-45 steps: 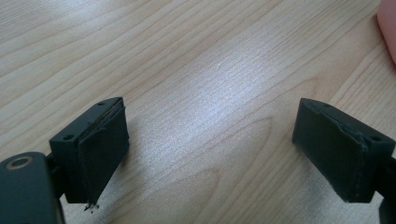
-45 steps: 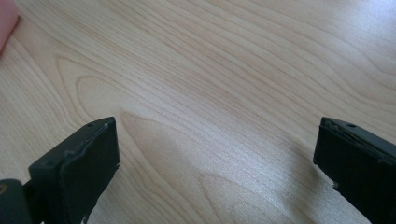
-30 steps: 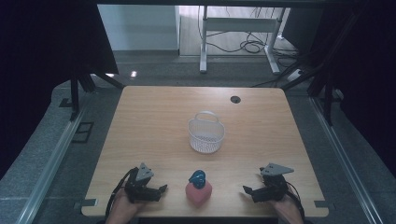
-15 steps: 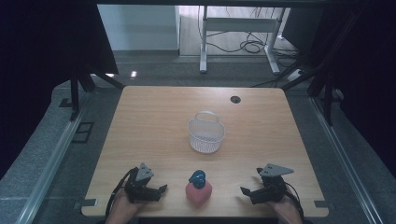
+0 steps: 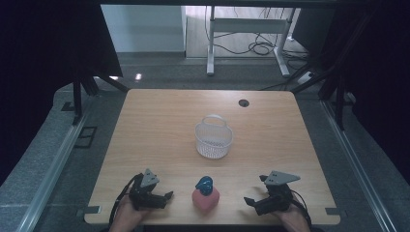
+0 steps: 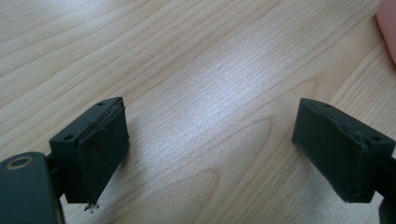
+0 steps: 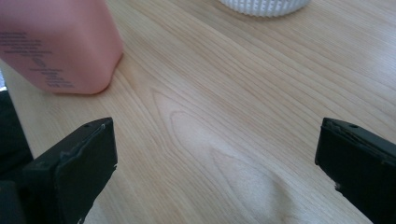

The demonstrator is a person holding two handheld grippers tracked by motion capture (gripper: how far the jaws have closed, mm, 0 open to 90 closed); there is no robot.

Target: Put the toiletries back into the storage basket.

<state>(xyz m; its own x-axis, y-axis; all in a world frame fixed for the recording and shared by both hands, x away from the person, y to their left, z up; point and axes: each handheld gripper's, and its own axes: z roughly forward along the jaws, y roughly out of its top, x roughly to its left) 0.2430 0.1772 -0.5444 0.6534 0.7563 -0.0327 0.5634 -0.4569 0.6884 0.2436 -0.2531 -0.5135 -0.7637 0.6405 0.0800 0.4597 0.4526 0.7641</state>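
A pink bottle (image 5: 206, 198) with a blue cap (image 5: 204, 183) stands upright near the table's front edge, between my two grippers. Its pink side fills the upper left of the right gripper view (image 7: 56, 46), and a sliver of it (image 6: 388, 28) shows at the far right of the left gripper view. A white mesh basket (image 5: 213, 137) with a handle stands in the middle of the table; its base (image 7: 264, 5) shows at the top of the right gripper view. My left gripper (image 5: 163, 198) rests open to the bottle's left. My right gripper (image 5: 251, 202) rests open to its right. Both hold nothing.
The wooden table (image 5: 159, 121) has a dark cable hole (image 5: 243, 103) near its far right. Metal rails (image 5: 58, 164) run along the floor on both sides. Desk legs and cables (image 5: 251, 46) lie beyond the far edge.
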